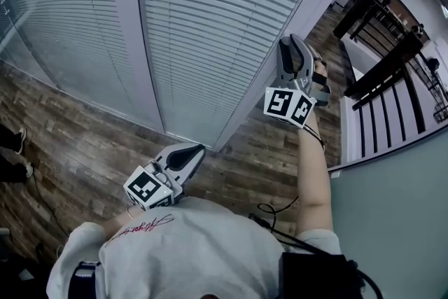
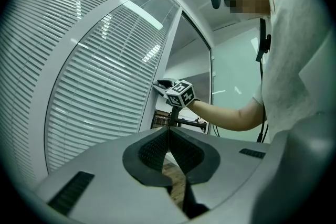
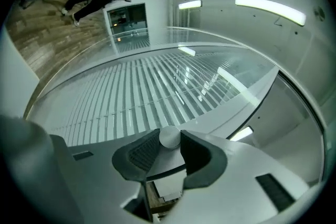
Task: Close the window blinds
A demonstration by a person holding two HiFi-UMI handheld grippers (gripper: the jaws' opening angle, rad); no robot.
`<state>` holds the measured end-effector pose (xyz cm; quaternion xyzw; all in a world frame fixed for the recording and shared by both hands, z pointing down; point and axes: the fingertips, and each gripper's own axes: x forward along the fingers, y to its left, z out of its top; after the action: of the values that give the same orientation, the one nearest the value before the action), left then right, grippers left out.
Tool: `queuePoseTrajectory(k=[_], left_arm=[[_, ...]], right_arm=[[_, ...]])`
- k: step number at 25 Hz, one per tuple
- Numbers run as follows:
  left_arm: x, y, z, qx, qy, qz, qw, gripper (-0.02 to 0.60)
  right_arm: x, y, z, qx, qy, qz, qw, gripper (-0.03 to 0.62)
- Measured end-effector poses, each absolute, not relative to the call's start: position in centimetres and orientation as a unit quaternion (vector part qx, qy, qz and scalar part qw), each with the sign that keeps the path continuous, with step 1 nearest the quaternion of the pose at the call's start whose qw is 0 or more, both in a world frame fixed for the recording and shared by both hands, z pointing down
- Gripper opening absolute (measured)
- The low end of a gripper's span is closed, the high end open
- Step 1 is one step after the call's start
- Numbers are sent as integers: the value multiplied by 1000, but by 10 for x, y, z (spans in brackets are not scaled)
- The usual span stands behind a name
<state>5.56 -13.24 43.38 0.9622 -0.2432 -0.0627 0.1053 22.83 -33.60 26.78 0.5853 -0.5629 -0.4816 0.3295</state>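
**Right gripper (image 1: pixel 290 44) clamped on round white knob (image 3: pixel 169 136); left gripper (image 1: pixel 192 153) clenched, empty**

Head view: right gripper is raised at 2 o'clock. Its tips are at the white window frame (image 1: pixel 241 112), just beside the right edge of the window blinds (image 1: pixel 210 17). Blinds fill 10 to 1 o'clock in two panels of horizontal slats, with a white mullion (image 1: pixel 129 31) between them. Left gripper sits at 7 o'clock, close to the person's chest and well apart from the blinds, above the wood floor (image 1: pixel 84 143).

Left gripper view: pads meet at the tips with nothing between them. Blinds are at 9 to 11 o'clock. Right gripper shows at 12 o'clock just above the jaws, at the frame edge, with the forearm (image 2: pixel 231 115) running off toward 3 o'clock.

Right gripper view: both pads press the sides of the knob, which is seen end-on at the jaw tips. Slats fan out behind it from 9 to 1 o'clock. Whether the slats are turned fully shut cannot be told.
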Motion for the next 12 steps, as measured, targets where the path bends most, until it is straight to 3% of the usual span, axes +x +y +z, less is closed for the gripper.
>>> queuePoseTrajectory(k=[12], left_arm=[[62, -140, 430, 965, -237, -60, 98, 18]], right_arm=[[224, -339, 273, 489, -507, -548, 451, 130]])
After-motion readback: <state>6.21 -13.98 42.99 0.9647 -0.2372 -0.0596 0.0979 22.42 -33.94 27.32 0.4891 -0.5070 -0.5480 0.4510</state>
